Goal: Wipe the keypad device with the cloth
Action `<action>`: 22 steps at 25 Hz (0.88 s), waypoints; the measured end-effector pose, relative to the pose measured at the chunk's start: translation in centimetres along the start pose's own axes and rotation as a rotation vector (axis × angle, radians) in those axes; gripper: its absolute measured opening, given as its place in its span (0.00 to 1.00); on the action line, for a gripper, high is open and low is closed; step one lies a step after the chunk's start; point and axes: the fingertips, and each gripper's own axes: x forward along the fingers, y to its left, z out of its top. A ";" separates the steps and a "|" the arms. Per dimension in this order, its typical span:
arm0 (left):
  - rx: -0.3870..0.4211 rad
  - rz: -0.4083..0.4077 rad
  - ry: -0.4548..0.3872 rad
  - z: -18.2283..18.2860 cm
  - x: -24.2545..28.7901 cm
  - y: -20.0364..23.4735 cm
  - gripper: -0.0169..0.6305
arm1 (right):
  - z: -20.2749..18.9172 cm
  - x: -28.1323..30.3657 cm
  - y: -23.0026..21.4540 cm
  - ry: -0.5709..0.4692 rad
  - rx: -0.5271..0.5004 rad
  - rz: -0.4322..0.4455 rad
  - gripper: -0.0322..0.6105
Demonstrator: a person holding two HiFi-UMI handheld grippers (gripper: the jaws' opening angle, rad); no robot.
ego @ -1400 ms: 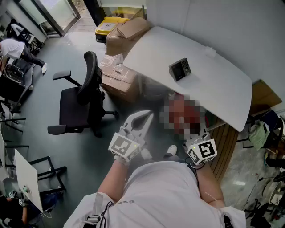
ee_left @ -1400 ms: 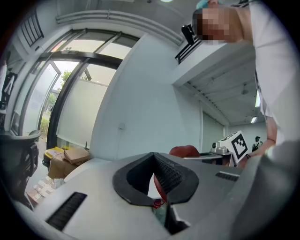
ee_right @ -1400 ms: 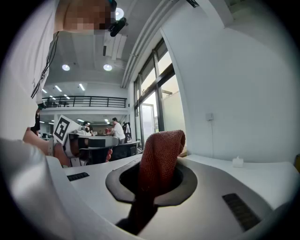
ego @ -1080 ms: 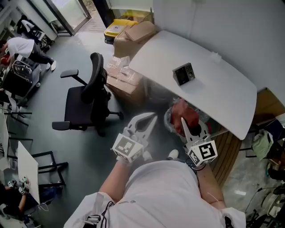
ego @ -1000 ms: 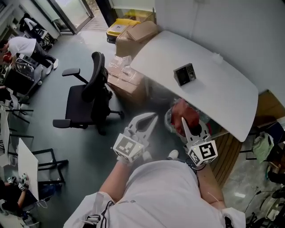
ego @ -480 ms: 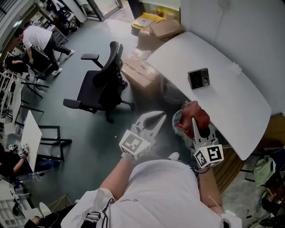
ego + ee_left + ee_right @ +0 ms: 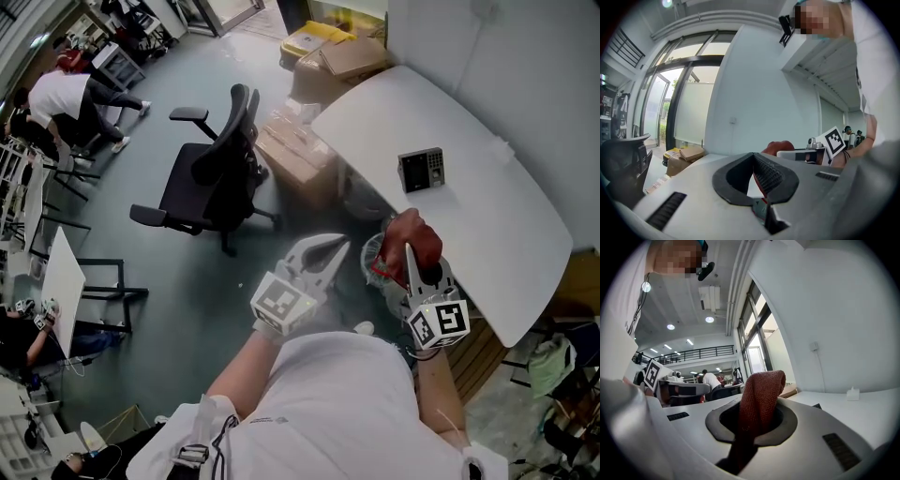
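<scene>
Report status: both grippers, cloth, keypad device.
Left gripper shut, empty. Right gripper shut on red knitted cloth. Dark grey keypad device on white table, unobstructed.

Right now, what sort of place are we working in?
Probably an open-plan office or lab: a black swivel office chair, a curved white desk carrying a small dark keypad device, and brown cardboard boxes stacked beside it.

head: steeply down | gripper views: along jaws, seemingly near-level | shared: table (image 7: 487,216)

Keypad device (image 7: 421,171) keys too small; cloth (image 7: 761,380) hides right tongs (image 7: 757,399) tips.
</scene>
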 end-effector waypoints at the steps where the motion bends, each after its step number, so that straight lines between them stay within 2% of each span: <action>1: -0.003 -0.007 0.000 0.0 0.3 0.7 0.05 | 0.0 0.6 -0.1 0.002 -0.002 -0.006 0.13; 8: 0.007 -0.081 0.014 0.2 4.2 6.7 0.05 | 0.6 6.5 -1.9 0.026 -0.023 -0.077 0.13; 14: -0.022 -0.147 0.015 0.6 7.8 13.0 0.05 | 1.1 12.5 -3.8 0.027 -0.028 -0.151 0.13; 22: -0.051 -0.229 0.033 -0.1 10.4 17.3 0.05 | 0.6 15.9 -5.8 0.056 -0.029 -0.251 0.13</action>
